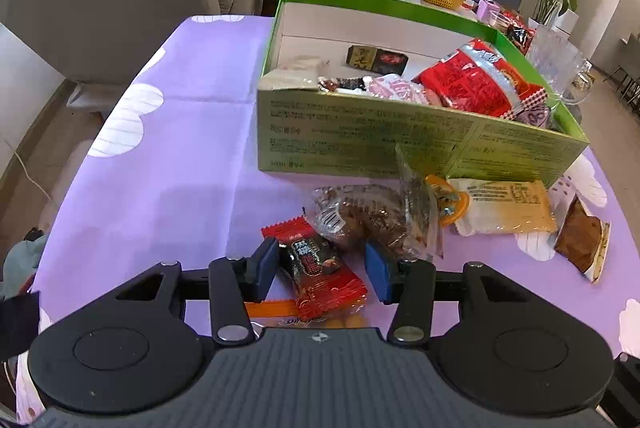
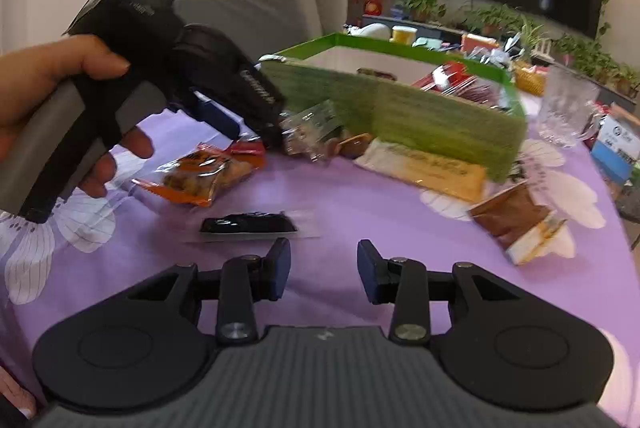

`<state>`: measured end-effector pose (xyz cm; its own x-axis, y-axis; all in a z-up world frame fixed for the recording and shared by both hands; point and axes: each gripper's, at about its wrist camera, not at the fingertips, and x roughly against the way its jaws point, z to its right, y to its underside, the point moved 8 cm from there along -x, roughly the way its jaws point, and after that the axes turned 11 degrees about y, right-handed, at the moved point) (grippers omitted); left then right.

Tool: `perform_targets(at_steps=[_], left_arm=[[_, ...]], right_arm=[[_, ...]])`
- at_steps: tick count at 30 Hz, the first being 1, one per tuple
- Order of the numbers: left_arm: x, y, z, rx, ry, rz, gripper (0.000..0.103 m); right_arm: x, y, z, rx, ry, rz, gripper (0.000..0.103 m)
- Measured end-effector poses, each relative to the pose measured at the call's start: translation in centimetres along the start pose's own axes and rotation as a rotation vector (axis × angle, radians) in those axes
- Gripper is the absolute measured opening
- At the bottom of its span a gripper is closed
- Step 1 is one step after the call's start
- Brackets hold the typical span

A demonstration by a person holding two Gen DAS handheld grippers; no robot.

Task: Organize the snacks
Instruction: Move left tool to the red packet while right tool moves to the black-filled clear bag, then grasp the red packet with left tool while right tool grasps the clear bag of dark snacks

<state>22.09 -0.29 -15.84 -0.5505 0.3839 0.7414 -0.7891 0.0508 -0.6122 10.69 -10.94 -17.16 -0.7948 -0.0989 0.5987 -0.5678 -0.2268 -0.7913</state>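
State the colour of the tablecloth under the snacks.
Purple tablecloth with white flowers; clearest in the left wrist view.

Your green box (image 1: 360,143) sits open on the surface, already holding a big red bag (image 1: 476,79), a pink pack (image 1: 396,89) and a dark bar (image 1: 378,59). Loose snacks lie in front of it: a red-and-black candy (image 1: 320,268) flat and slanted, a clear bag of brown pieces (image 1: 372,220) touching it, a yellow pack (image 1: 504,207) lying flat by the box wall, a brown packet (image 1: 584,240), an orange bag (image 2: 200,175) and a flat black sachet (image 2: 248,224).
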Motion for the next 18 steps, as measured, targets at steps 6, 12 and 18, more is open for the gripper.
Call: perform_targets(at_steps=[6,12,18], left_arm=[[-0.1,-0.1,-0.5,0.018,0.023,0.010,0.045],[0.1,-0.1,-1.0,0.031,0.064,0.021,0.036],[1.0,0.2,-1.8,0.092,0.106,0.041,0.030]], right_arm=[[0.2,-0.5,-1.2,0.020,-0.043,0.022,0.030],[0.1,-0.4,-0.5,0.004,-0.022,0.024,0.030],[0.2,-0.6,-0.4,-0.001,-0.032,0.030,0.030]])
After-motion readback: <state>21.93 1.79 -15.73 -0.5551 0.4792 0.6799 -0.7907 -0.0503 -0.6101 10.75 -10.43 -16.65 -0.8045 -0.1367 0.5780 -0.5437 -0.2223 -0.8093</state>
